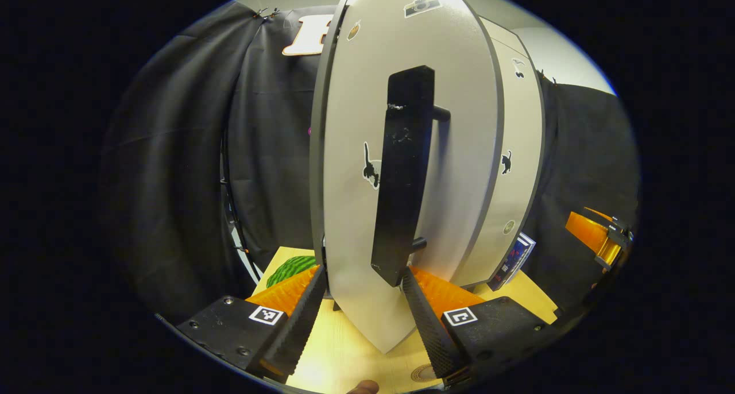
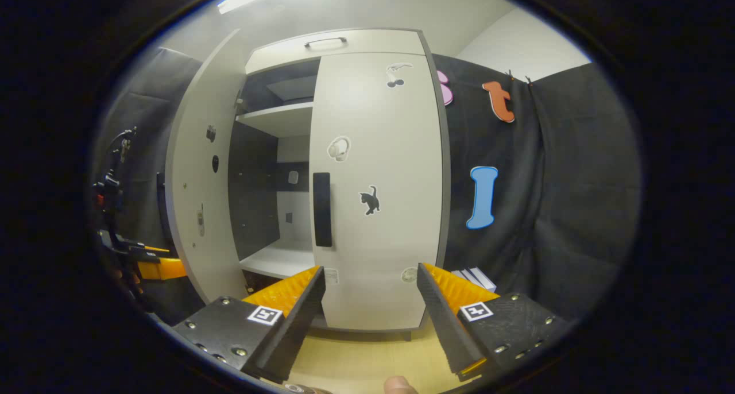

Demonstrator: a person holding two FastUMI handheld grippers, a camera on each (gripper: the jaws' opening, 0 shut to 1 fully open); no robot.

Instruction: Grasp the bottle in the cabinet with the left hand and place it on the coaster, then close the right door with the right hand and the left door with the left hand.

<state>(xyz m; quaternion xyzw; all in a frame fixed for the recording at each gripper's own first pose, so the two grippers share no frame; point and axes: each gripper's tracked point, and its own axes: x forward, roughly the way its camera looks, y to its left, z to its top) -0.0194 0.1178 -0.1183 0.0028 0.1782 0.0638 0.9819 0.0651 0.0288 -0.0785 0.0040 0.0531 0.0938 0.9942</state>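
Observation:
The cabinet's left door (image 1: 356, 153) stands partly open right in front of my left gripper (image 1: 362, 311). That gripper is open, and the door's lower corner and the foot of its black bar handle (image 1: 402, 176) lie between the fingers; contact cannot be told. The right door (image 2: 376, 193) is closed, with its black handle (image 2: 322, 209) on the inner edge. My right gripper (image 2: 370, 302) hangs open a short way in front of it, holding nothing. The left door (image 2: 198, 170) and left gripper (image 2: 152, 266) show at the left of the right gripper view. A white inner shelf (image 2: 278, 256) lies bare.
A green striped round thing (image 1: 290, 267) lies on the wooden table (image 1: 350, 348), left of the door. A small round patterned disc (image 1: 425, 373) sits by the near edge. Books (image 2: 475, 279) lean beside the cabinet's right side. Black cloth walls surround the cabinet.

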